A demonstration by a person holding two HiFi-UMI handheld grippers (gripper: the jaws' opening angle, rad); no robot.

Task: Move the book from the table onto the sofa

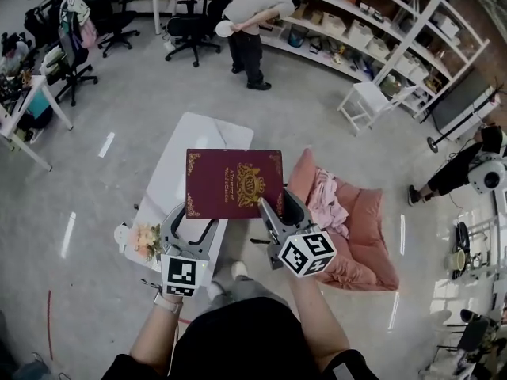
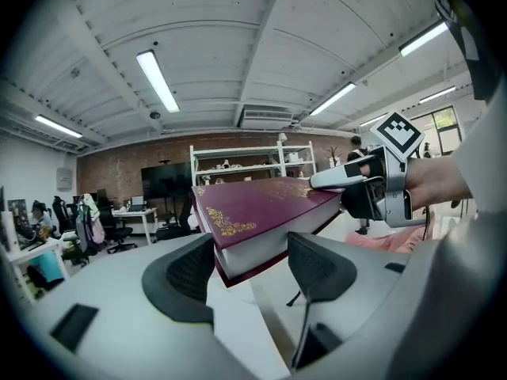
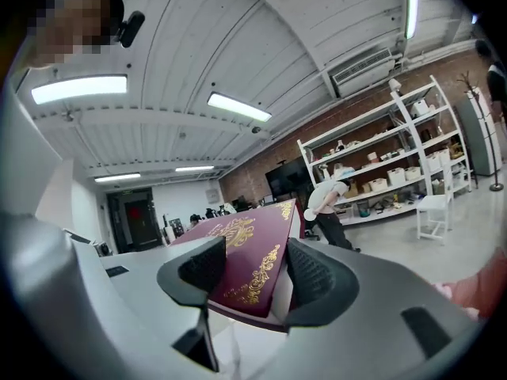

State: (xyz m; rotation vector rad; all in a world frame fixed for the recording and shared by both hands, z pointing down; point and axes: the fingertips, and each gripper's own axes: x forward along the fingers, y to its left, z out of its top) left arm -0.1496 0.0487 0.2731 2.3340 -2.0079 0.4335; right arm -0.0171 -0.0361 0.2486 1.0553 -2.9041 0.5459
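- The left claw (image 1: 194,217) is clamped on the near left corner of the hardback book (image 1: 234,182). In its own view the two dark pads (image 2: 188,271) squeeze the cover and page block between them.
- The right claw (image 1: 276,207) is clamped on the book's near right edge, and its view shows the maroon, gold-tooled cover (image 3: 247,266) running up between the jaws.
- The book is held clear of the white desk (image 1: 200,131), cover up and roughly level, over the desk's near right part (its right edge overhangs the floor).
- A small bunch of flowers (image 1: 146,240) sits at the desk's near left corner.
- A salmon-pink floor sofa (image 1: 366,232) lies just right of the desk, with a pale pink cloth (image 1: 325,196) crumpled on its near side.
- A white chair (image 1: 368,101) stands beyond the desk, to the right.
- A person (image 1: 250,24) bends forward past the desk's far end, in front of long white shelving (image 1: 380,30).
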